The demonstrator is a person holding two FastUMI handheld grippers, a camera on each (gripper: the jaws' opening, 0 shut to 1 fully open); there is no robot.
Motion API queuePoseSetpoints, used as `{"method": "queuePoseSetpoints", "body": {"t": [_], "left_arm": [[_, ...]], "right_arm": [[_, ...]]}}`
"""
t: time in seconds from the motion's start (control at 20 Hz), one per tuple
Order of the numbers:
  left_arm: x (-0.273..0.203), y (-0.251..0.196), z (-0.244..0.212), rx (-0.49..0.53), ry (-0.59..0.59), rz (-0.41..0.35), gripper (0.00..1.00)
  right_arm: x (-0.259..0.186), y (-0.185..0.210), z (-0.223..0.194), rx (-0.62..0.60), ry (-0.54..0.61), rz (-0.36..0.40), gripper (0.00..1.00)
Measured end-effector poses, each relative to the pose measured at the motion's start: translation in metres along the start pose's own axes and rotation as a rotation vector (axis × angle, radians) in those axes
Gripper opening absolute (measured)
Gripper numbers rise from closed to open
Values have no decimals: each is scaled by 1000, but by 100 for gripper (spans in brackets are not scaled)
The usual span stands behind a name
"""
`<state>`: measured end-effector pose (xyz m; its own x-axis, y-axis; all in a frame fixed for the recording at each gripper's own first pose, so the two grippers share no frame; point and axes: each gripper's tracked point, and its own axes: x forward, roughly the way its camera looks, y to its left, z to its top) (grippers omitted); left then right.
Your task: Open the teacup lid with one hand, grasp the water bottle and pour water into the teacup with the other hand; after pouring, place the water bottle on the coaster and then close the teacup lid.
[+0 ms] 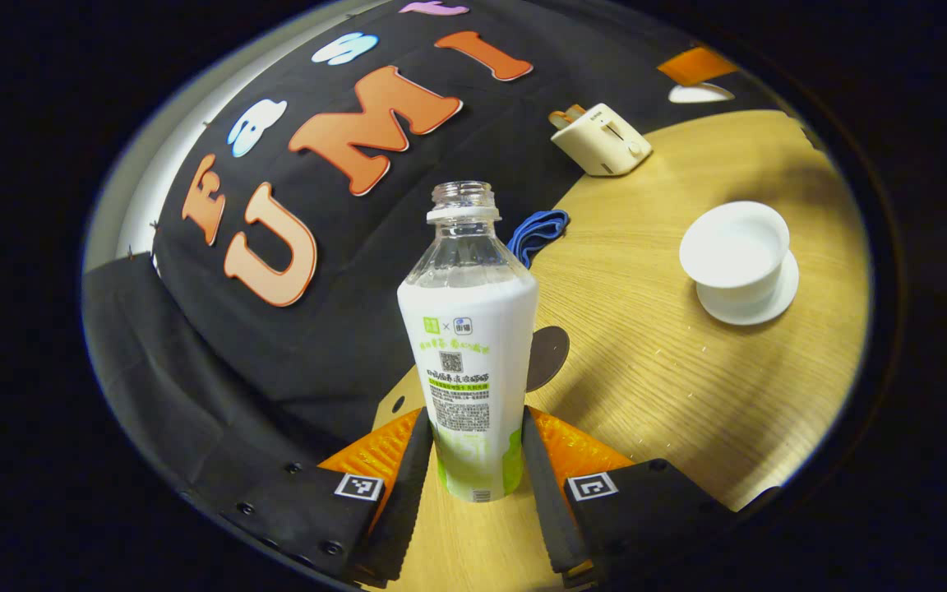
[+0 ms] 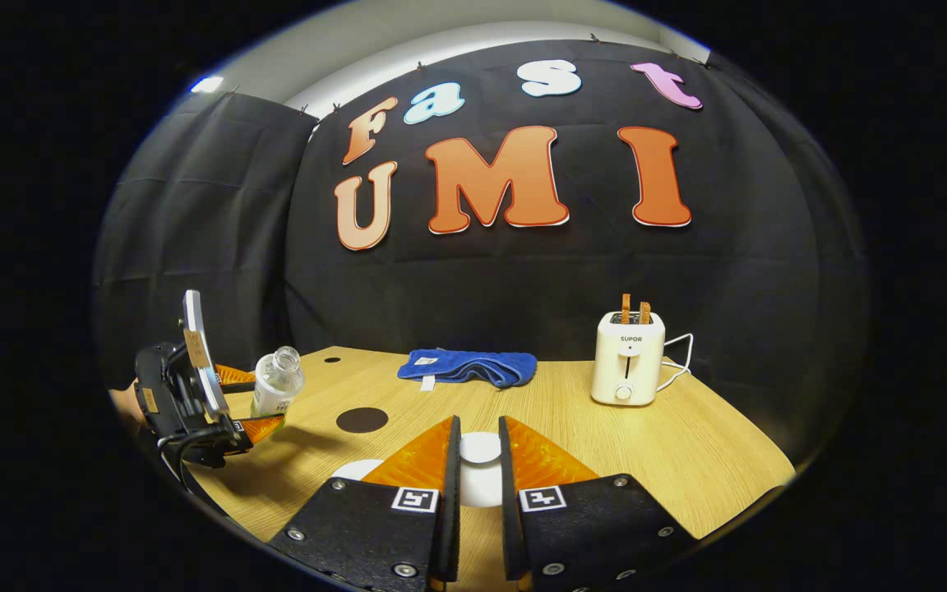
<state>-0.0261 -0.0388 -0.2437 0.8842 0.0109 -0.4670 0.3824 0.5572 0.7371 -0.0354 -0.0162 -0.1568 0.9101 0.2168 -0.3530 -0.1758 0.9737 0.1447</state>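
Two grippers working at once. Left gripper (image 1: 478, 460) has its jaws closed around the lower body of the water bottle (image 1: 471, 353), both fingers pressing its sides; the bottle is upright, uncapped, base near or on the wooden surface (image 1: 671, 386). A low grip likely leaves the neck free to tip for pouring. In the right gripper view the same bottle (image 2: 278, 381) sits in the left gripper (image 2: 256, 403) at far left, with a hand behind it.

Teacup (image 1: 735, 251) stands on its saucer (image 1: 749, 300), well apart from the bottle, open-topped with no lid on it. Right gripper (image 2: 479, 469) has its jaws nearly closed on a white round piece, probably the teacup lid (image 2: 480, 448); actual contact cannot be told. Holding it aside would keep the cup clear for the pour.

Dark round coaster (image 1: 546, 355) lies just behind the bottle, ready for set-down. Toaster (image 2: 628, 368) and blue cloth (image 2: 469, 366) sit at the back, uninvolved.

Judged stage: lid off, bottle grasped, pour not yet done.
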Motion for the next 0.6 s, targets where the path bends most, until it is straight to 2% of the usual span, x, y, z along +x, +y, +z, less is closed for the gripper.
{"method": "queuePoseSetpoints", "body": {"t": [0.2, 0.6], "left_arm": [[2, -2, 8, 171, -14, 11, 65], [4, -5, 31, 421, -53, 15, 67]], "right_arm": [[-3, -5, -1, 0, -2, -8, 22], [-9, -20, -2, 6, -8, -30, 22]]}}
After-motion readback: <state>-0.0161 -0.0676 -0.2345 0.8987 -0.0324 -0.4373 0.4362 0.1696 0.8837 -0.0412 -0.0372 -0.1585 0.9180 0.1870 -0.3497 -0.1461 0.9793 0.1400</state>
